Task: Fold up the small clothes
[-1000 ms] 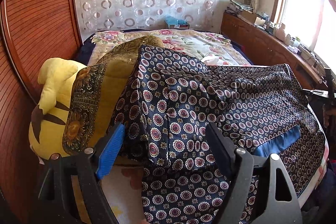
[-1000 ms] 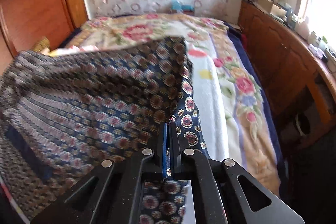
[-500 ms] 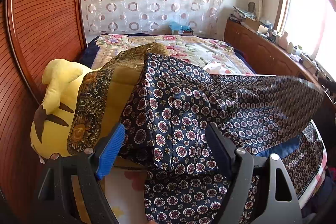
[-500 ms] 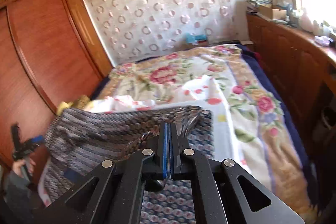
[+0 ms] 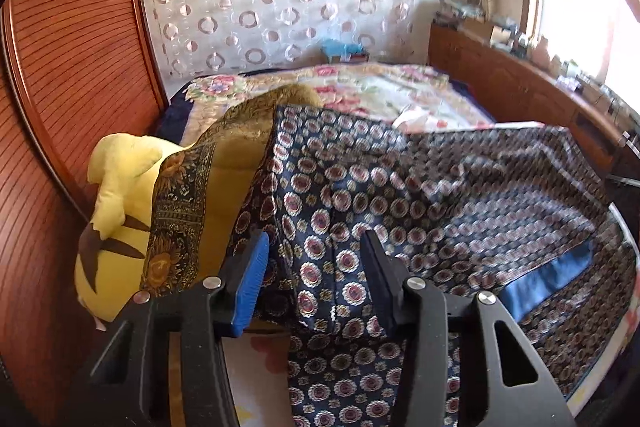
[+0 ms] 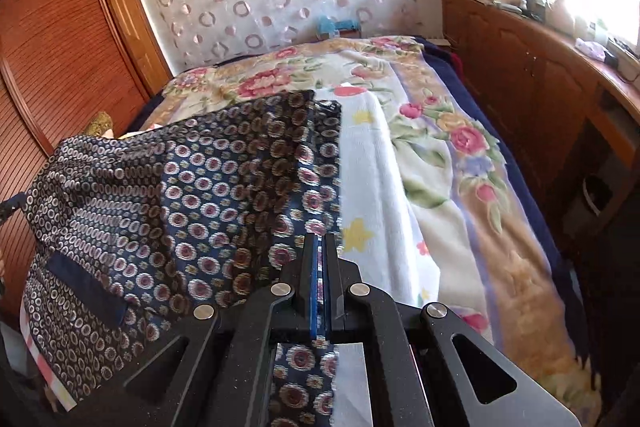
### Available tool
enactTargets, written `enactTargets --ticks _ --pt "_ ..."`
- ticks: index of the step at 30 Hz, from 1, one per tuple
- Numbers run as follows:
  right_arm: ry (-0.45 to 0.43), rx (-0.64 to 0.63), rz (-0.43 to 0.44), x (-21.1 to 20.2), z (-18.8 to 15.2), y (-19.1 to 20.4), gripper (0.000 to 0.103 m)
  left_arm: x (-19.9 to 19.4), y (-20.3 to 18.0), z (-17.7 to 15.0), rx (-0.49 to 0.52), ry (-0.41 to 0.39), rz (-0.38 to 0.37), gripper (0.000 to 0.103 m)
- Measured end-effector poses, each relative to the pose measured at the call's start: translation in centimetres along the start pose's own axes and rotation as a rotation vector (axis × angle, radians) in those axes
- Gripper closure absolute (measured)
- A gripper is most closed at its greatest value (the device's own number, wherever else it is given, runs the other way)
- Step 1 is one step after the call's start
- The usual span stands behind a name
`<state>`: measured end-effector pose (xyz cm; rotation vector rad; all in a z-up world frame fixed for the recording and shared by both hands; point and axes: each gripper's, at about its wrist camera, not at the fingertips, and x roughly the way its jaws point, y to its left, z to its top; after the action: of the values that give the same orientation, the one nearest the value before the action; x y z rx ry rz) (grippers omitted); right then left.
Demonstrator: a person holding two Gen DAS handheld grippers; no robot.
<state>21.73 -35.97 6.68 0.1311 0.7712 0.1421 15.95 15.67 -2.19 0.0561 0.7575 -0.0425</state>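
A navy cloth [image 5: 440, 187] with round red-and-white motifs and a plain blue band is stretched above the bed between my two grippers. My left gripper [image 5: 315, 239] has a hanging fold of it between its jaws, which are closing; the blue pads [image 5: 252, 275] do not press on the fabric. My right gripper [image 6: 320, 239] is shut on the other edge of the navy cloth [image 6: 220, 187], holding it raised over the bed, with a strip hanging below the fingers.
A yellow-brown patterned scarf [image 5: 180, 207] drapes over a yellow plush toy [image 5: 116, 187] at the left. The bed carries a floral blanket [image 6: 440, 147]. A slatted wooden wardrobe [image 5: 60, 87] stands on the left, a wooden cabinet [image 6: 520, 67] along the right.
The left jaws have narrowed around the hanging fold. The right gripper has risen with its edge of the cloth, pulling the right part off the bed and tighter.
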Motion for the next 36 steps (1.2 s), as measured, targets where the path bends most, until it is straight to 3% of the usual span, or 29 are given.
enactTargets --ticks 3,5,8,11,15,18,23,26,27,29,36 --pt "-0.014 -0.025 0.007 -0.4 -0.6 0.8 0.101 0.8 0.1 -0.2 0.0 0.029 0.016 0.054" --pt "-0.009 -0.047 -0.002 0.2 -1.5 1.6 0.088 1.2 0.4 -0.4 -0.005 0.041 0.023 0.057" --pt "0.025 -0.081 -0.039 1.8 -2.0 2.6 0.071 1.8 0.9 -0.8 -0.008 0.062 0.039 0.082" --pt "0.057 -0.103 -0.048 4.0 -2.1 2.7 0.067 1.7 1.0 -1.0 -0.005 0.062 0.033 0.098" --pt "0.086 -0.117 -0.066 4.8 -2.0 2.8 0.062 -0.1 0.2 -0.9 -0.006 0.012 -0.009 0.101" --pt "0.094 -0.126 -0.063 4.9 -1.7 3.0 0.059 -1.6 -0.5 -0.4 -0.027 -0.025 -0.106 0.101" --pt "0.105 -0.123 -0.078 6.7 -1.0 2.5 0.057 -3.0 -2.1 0.2 -0.031 -0.059 -0.17 0.101" --pt "0.101 -0.117 -0.072 6.8 -1.1 2.2 0.059 -3.6 -2.9 0.2 -0.024 -0.073 -0.19 0.101" --pt "0.102 -0.126 -0.08 6.8 -1.2 2.2 0.064 -3.8 -3.1 0.2 -0.024 -0.077 -0.195 0.101" --pt "0.101 -0.15 -0.074 6.8 -1.4 2.4 0.1 -4.4 -3.3 0.1 -0.032 -0.09 -0.209 0.101" --pt "-0.062 -0.045 0.064 1.5 -0.8 0.6 0.102 -6.8 -1.8 0.0 -0.089 -0.152 -0.23 0.101"
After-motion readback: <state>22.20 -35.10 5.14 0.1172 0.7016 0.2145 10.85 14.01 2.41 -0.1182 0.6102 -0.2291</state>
